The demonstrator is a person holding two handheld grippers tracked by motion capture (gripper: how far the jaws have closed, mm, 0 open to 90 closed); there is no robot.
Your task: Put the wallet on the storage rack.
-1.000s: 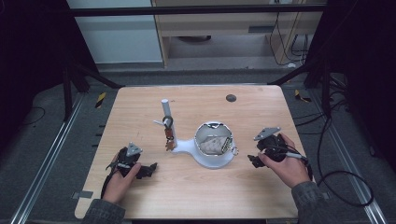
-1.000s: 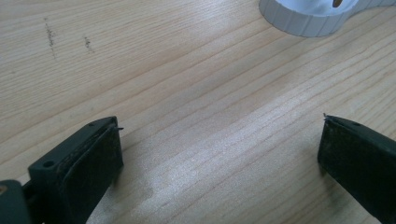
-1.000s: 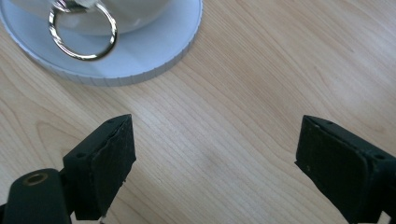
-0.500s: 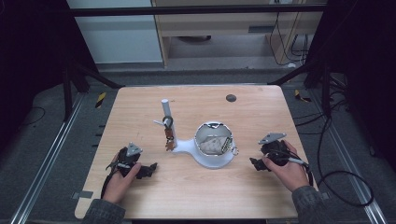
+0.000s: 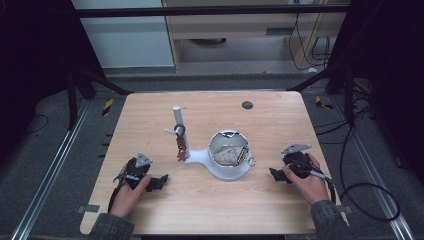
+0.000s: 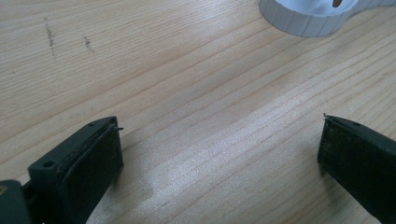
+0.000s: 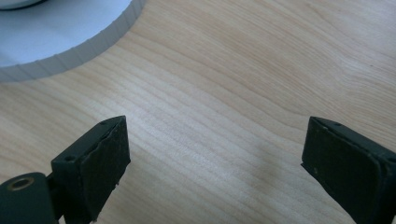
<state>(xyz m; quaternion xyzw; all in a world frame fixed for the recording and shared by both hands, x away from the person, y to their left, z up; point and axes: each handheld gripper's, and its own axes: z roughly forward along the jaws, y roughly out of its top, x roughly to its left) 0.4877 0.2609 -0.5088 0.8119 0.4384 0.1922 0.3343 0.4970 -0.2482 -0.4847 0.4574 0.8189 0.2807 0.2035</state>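
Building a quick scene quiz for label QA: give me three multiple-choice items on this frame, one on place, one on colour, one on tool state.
1. Where does the white stand sit?
A. Between the two tools
B. At the far left corner
C. Off the table

2. What colour is the upright post?
A. Red
B. White
C. Green

3. How do the right tool's jaws stand?
A. Shut on a key
B. Shut on the stand
C. Apart, nothing between them

Answers:
1 A, the high view shows the stand mid-table with the left tool on one side and the right tool on the other.
2 B, the post is white against the wooden table.
3 C, the right gripper view shows bare wood between the spread jaws, which have just been opening.
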